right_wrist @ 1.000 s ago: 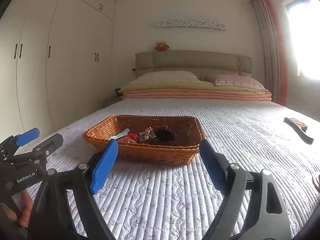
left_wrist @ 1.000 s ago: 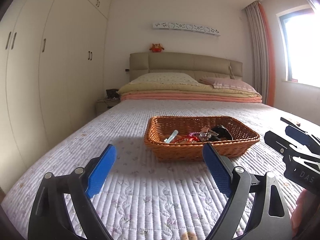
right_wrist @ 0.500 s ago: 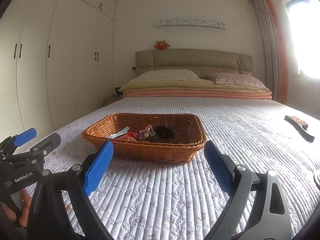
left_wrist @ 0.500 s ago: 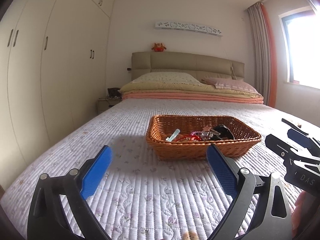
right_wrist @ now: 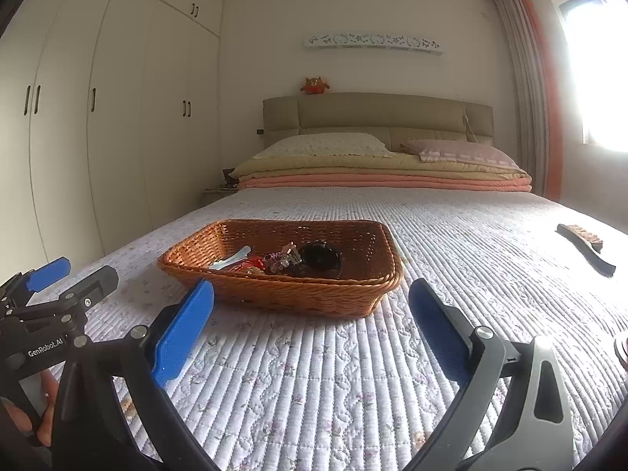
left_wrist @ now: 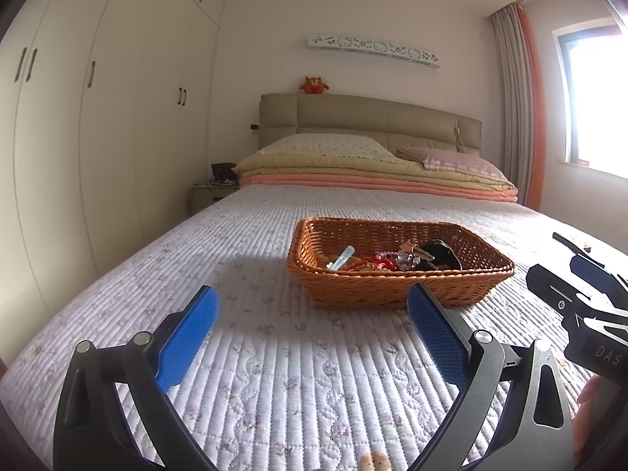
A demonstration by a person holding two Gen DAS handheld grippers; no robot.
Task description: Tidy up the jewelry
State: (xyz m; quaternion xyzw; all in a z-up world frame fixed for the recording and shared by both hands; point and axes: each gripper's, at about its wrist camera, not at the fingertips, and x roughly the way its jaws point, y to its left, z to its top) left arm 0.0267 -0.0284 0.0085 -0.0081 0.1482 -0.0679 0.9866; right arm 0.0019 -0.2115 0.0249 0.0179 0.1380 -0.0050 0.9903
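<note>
A brown wicker basket (left_wrist: 392,286) (right_wrist: 298,298) sits on the quilted bed a short way ahead of both grippers. Inside lie mixed jewelry pieces (left_wrist: 386,261) (right_wrist: 280,261), a pale hair clip (left_wrist: 342,256) (right_wrist: 231,260) and a black round item (left_wrist: 441,253) (right_wrist: 320,256). My left gripper (left_wrist: 313,294) is open and holds nothing, low over the quilt in front of the basket. My right gripper (right_wrist: 311,286) has its jaws opening with nothing between them, also short of the basket. Each gripper shows at the edge of the other's view.
A dark brush (right_wrist: 585,249) lies on the quilt at the right. Pillows and folded blankets (left_wrist: 373,172) are stacked at the headboard. White wardrobes (left_wrist: 98,117) line the left wall, with a nightstand (left_wrist: 208,194) beside the bed and a window at the right.
The blue pads of both grippers have spread wider apart. Neither hand has moved over the bed, and the basket stays put.
</note>
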